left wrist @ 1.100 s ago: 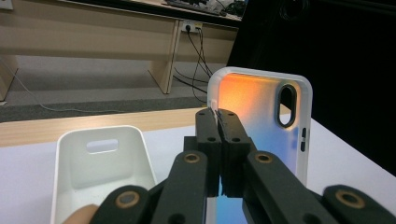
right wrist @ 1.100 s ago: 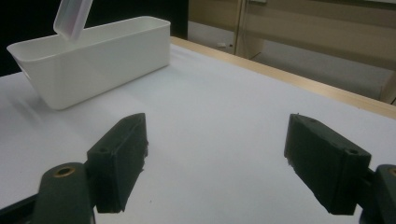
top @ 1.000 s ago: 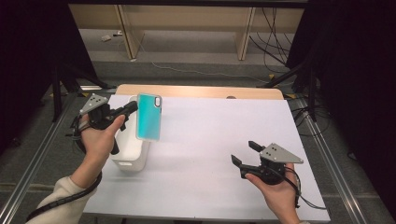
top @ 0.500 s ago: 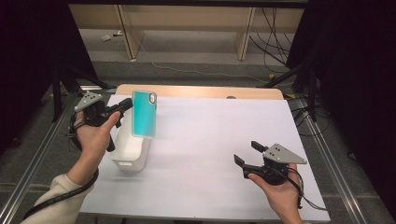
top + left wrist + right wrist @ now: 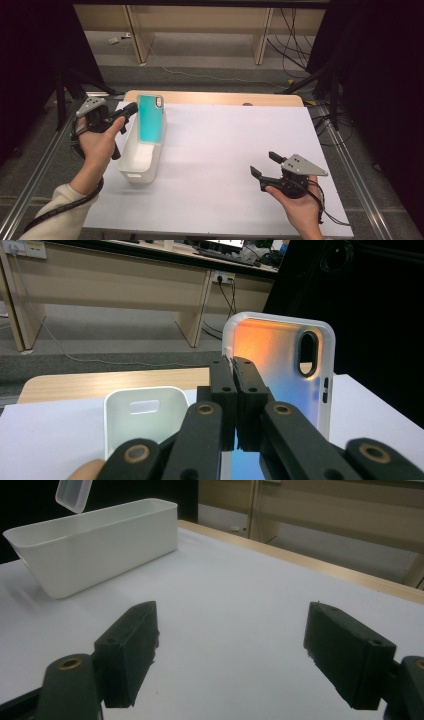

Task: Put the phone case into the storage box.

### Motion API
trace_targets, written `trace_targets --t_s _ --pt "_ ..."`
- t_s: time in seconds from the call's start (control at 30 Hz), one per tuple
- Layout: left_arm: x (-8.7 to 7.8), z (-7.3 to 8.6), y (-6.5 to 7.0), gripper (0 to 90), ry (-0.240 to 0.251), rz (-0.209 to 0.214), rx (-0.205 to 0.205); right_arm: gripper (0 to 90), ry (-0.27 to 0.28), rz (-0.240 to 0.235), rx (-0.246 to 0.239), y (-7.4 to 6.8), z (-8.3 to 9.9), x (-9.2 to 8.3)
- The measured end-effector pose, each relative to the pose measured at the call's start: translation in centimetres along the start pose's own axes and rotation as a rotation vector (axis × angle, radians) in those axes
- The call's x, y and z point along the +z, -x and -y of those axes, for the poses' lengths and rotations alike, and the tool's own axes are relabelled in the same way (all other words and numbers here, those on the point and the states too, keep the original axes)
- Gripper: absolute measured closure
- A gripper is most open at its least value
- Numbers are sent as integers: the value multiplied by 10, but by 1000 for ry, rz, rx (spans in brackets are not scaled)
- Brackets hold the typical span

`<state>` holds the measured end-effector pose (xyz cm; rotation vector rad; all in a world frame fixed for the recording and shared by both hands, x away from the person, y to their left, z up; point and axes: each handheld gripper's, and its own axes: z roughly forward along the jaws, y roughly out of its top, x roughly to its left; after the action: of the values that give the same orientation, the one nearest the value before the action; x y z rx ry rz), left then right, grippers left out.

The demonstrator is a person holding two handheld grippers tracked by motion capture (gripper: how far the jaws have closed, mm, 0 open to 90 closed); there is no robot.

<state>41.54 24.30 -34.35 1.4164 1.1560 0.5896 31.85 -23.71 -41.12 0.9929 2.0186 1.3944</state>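
Overhead, the left gripper [image 5: 131, 109] pinches the edge of a teal phone case [image 5: 150, 119], holding it upright above the far end of the white bin [image 5: 134, 169]. Well apart, the right gripper [image 5: 263, 165] rests near the table's [image 5: 225, 135] front edge, jaws spread with nothing between them.

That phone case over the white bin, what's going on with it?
A person is working with a gripper in each hand. The left gripper is shut on the edge of a phone case, holding it upright above the white bin, which looks empty. It seems about to go in, though it hasn't been let go. The right gripper hangs open over the bare white table, holding nothing.
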Motion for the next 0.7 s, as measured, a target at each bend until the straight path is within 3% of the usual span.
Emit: trace_targets --t_s 0.7 --pt "11 -5 -16 880 2 -46 4 237 -2 9 -7 1 1 0"
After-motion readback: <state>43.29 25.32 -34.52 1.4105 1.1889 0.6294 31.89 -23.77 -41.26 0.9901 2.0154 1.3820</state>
